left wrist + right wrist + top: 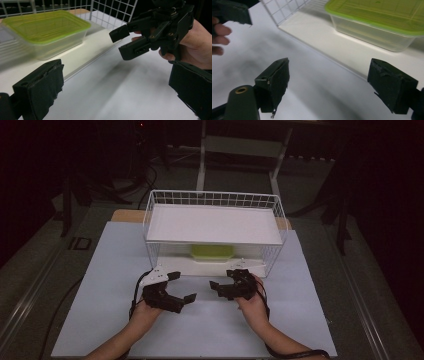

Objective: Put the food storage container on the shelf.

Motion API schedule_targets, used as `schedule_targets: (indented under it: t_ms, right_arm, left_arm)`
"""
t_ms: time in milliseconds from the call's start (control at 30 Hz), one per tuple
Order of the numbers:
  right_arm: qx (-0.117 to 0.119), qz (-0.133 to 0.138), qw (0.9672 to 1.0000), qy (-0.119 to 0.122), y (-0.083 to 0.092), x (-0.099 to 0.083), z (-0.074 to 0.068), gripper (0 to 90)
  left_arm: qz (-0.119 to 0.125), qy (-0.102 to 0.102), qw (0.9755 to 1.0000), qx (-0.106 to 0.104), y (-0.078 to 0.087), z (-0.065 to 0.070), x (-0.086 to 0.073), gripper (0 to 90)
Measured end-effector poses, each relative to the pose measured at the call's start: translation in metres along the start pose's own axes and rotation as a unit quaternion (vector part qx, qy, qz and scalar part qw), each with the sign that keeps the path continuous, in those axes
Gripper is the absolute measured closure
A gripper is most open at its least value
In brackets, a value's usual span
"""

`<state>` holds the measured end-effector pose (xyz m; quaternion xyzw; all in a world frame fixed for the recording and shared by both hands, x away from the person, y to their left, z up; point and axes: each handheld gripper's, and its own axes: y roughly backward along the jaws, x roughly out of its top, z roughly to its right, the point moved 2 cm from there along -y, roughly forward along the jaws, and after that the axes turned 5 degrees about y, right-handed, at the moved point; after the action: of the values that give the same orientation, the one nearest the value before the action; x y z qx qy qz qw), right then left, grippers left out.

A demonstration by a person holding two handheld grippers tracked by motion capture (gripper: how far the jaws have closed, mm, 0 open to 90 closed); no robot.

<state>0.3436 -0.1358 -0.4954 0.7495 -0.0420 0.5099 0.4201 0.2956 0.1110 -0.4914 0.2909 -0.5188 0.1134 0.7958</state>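
Observation:
A clear plastic box with a green lid (212, 251) (47, 25) (382, 15) sits on the white floor of a wire rack (150, 215), under its white shelf board (215, 225). My left gripper (181, 286) (116, 85) hovers over the table just in front of the rack's left side, jaws open and empty. My right gripper (223, 279) (334, 82) is held in front of the rack's middle, also open with nothing between its pads. In the left gripper view the right gripper (122, 42) shows with its jaws apart. Both point toward each other.
A pale sheet (100, 285) covers the table, with bare room left, right and in front of the hands. The rack's open front faces me; its wire wall (110, 12) rises at the side. Dark floor, cables and frame legs (202, 160) lie beyond.

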Motion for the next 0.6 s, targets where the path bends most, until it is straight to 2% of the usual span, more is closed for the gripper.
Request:
schedule_targets:
  t_ms: [67, 233, 400, 600]
  right_arm:
    - [-0.005, 0.007, 0.9999, 0.010, 0.005, -0.001, -0.002, 17.8]
    - [0.015, 0.012, 0.9997, 0.015, 0.018, -0.005, -0.007, 18.3]
    - [0.020, 0.019, 0.9995, 0.018, 0.031, -0.010, -0.010, 18.4]
    - [0.033, 0.023, 0.9989, 0.025, 0.045, -0.017, -0.011, 18.6]
  left_arm:
    - [-0.002, -0.001, 1.0000, -0.005, 0.001, 0.003, 0.001, 0.2]
    - [0.005, 0.008, 0.9998, -0.019, 0.009, 0.010, 0.002, 0.2]
    - [-0.001, -0.003, 0.9998, -0.020, 0.018, 0.019, -0.001, 0.2]
    - [-0.005, 0.004, 0.9998, -0.020, 0.030, 0.021, -0.007, 0.2]
